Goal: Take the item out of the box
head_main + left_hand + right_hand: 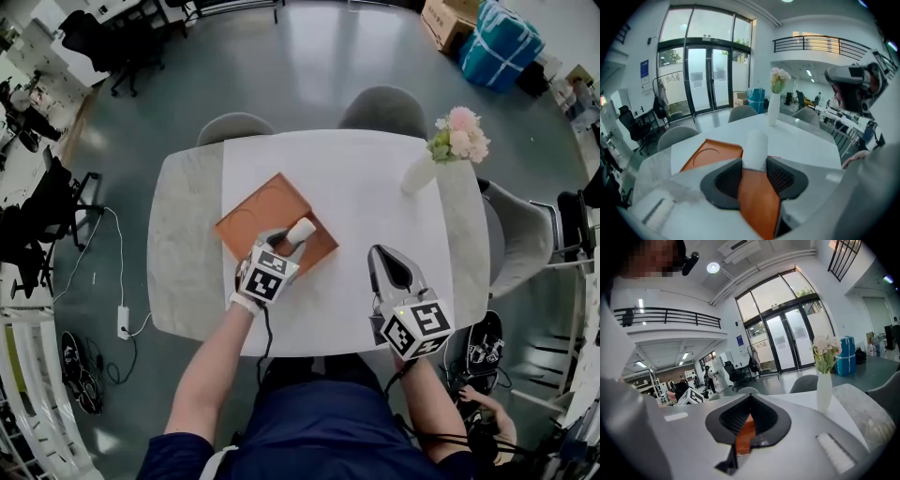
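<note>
An orange flat box (pixel 261 212) lies open on the white table (pixel 375 206), its lid with a round recess (pixel 711 154) folded to the left. My left gripper (pixel 292 242) sits over the box's near right part, shut on a white cylinder-shaped item (pixel 301 231). In the left gripper view the item (pixel 755 149) stands between the two dark pads (pixel 727 178), which press on its sides. My right gripper (pixel 379 255) hovers over the table's near right side, apart from the box. Its jaws (pixel 750 399) meet at the tips with nothing between them.
A white vase with pink flowers (pixel 419 173) stands at the table's far right, also in the gripper views (pixel 774 108) (pixel 824 392). Two grey chairs (pixel 234 127) (pixel 382 108) are at the far edge, another (pixel 520 234) at the right end.
</note>
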A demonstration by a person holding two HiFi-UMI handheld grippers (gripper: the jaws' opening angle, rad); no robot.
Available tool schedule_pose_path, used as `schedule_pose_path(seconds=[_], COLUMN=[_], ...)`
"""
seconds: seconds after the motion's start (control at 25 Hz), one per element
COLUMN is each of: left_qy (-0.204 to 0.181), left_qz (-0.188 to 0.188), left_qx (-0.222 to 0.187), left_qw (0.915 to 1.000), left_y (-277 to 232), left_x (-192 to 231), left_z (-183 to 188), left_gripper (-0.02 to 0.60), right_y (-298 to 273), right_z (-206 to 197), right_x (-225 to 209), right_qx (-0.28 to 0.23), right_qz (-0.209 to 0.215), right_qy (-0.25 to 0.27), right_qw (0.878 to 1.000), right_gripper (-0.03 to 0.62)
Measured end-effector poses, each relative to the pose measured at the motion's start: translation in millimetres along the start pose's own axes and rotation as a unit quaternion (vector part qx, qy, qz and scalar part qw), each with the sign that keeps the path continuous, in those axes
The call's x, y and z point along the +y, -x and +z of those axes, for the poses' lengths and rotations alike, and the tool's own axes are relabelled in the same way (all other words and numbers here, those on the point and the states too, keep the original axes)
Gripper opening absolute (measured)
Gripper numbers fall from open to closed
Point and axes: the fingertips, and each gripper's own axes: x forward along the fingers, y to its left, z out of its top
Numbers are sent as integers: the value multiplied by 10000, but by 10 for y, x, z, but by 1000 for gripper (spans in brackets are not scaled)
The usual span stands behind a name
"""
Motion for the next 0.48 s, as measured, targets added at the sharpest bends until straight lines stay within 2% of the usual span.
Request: schedule_pose_path(seconds=[0.2, 0.32, 0.48], left_qy=[300, 464, 580], left_qz=[261, 429, 665], left_qx=[-909, -1573, -2229], left_qw=[9951, 9855, 9708], left_y=[562, 995, 1577], left_x=[50, 63, 76], left_z=[549, 888, 1193], left_gripper=[172, 172, 172], right_y=[-37, -63, -106], right_z=[222, 387, 593], right_x=[15, 78, 242], right_qx=[-90, -199, -363], right_qz=[88, 165, 305], right_qy=[202, 312, 450], right_qw=[9997, 9992, 9979], right_gripper=[2, 2, 2])
